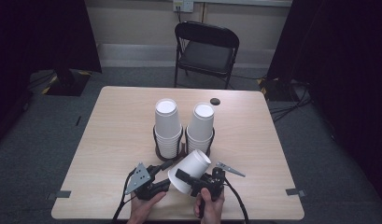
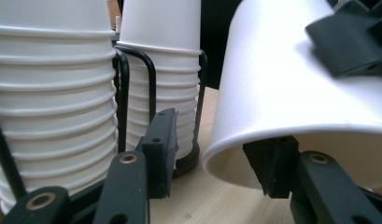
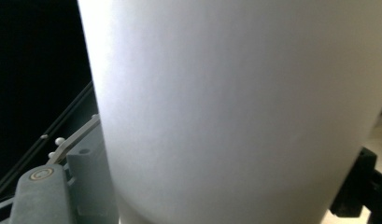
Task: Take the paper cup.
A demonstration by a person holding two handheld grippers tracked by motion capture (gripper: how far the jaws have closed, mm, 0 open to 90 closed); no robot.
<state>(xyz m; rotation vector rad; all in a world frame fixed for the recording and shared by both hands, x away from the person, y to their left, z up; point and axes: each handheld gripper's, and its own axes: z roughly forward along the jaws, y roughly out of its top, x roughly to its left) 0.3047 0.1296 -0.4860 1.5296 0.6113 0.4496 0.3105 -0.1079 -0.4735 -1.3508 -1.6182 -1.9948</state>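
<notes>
A single white paper cup (image 1: 191,170) hangs tilted over the table's near edge, mouth toward the lower left. My right gripper (image 1: 185,180) is shut on it, one black finger lying across its wall; the cup's wall (image 3: 235,107) looms close in the right gripper view. My left gripper (image 1: 172,169) is at the cup's mouth. In the left gripper view its right pad (image 2: 272,163) sits inside the rim (image 2: 212,158) and its left pad (image 2: 161,149) stands apart outside, so the jaws are open around the wall.
Two stacks of upturned white cups, the left stack (image 1: 167,127) and the right stack (image 1: 201,125), stand in black wire holders at mid table, just beyond the grippers. A small black disc (image 1: 215,101) lies behind them. A black folding chair (image 1: 205,52) stands past the table's far edge.
</notes>
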